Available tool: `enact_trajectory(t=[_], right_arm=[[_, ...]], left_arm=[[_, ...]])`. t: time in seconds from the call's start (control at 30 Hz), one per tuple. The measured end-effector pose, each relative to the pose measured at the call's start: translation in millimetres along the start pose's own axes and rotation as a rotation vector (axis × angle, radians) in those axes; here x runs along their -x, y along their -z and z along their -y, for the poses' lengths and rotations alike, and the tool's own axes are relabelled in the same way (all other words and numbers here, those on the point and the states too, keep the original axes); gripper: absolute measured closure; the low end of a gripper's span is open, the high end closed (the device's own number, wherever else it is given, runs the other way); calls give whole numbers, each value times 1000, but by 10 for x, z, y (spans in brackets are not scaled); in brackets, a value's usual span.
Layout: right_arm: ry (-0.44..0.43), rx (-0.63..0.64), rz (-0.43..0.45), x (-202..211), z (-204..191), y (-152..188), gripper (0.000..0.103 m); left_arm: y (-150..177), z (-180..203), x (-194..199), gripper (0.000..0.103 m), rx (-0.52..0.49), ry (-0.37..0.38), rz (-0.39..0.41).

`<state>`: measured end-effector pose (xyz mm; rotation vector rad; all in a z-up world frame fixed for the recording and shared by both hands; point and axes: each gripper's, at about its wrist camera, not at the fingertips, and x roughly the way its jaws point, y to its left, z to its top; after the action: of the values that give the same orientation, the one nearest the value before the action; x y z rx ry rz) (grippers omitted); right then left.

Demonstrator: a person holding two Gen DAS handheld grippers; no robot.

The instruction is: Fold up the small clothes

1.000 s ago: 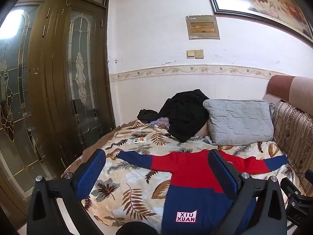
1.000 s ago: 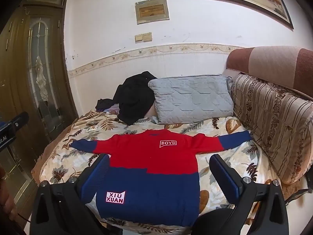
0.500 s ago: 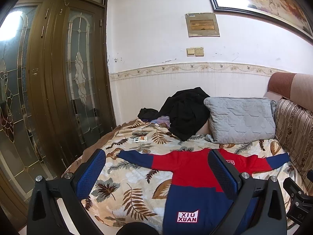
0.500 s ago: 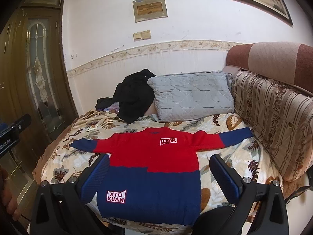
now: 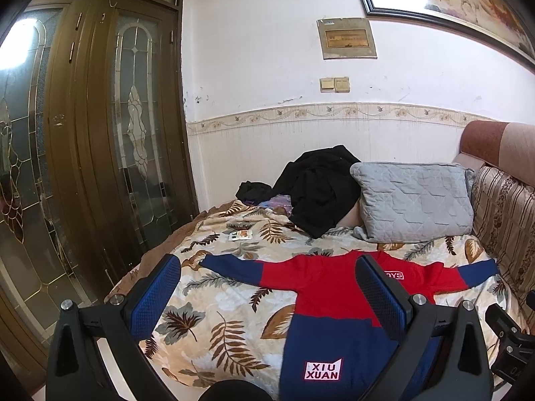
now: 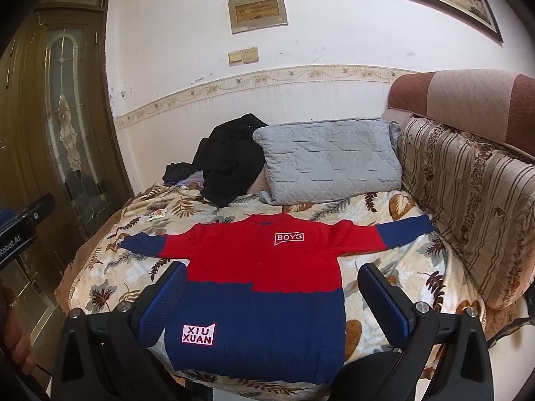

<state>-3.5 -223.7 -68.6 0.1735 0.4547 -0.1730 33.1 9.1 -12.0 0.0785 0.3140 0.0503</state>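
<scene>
A small red and navy sweater (image 6: 260, 274) lies flat, front up, on the leaf-print bed cover (image 6: 394, 267), both sleeves spread out sideways. It has white "BOYS" and "XIU XUAN" patches. It also shows in the left wrist view (image 5: 321, 304). My left gripper (image 5: 267, 294) is open and empty, held above the bed's near edge, left of the sweater's body. My right gripper (image 6: 272, 295) is open and empty, above the sweater's navy lower half.
A grey quilted pillow (image 6: 331, 160) and a heap of black clothes (image 6: 230, 160) lie at the head of the bed. A striped sofa back (image 6: 468, 200) runs along the right. A wooden glass-panelled wardrobe (image 5: 100, 133) stands at the left. A small card (image 5: 240, 234) lies on the cover.
Both grippers have pulled back and risen slightly, so the sweater sits a little lower and farther in each view. Both stay open and empty.
</scene>
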Motion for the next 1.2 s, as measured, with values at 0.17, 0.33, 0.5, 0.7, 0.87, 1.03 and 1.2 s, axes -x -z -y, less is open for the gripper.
enact_trajectory(t=[0.17,0.33,0.5,0.7,0.87,1.03,1.2], right_arm=[[0,3,-9,-49,-18,-12,0],[1,3,-19,-108,-42,-6,0],[-2,2,-35,-203,-57,-18,0],[-7,5,-39,-283,-100,-61,0],[-10,4,-36,-312,-104,-91,0],[-8,-1,-41,-340,-105,-102,0],[-7,-2,-48,-387,-77,-100,0]], left_arm=[[16,30,-71,0,-6,-7,-7],[31,47,-160,0,-7,-14,-18],[38,77,-253,0,-12,-17,-28],[25,92,-332,0,-9,-22,-36],[19,86,-347,0,-11,-23,-34],[27,105,-375,0,-15,-22,-38],[36,148,-418,0,-22,-20,-45]])
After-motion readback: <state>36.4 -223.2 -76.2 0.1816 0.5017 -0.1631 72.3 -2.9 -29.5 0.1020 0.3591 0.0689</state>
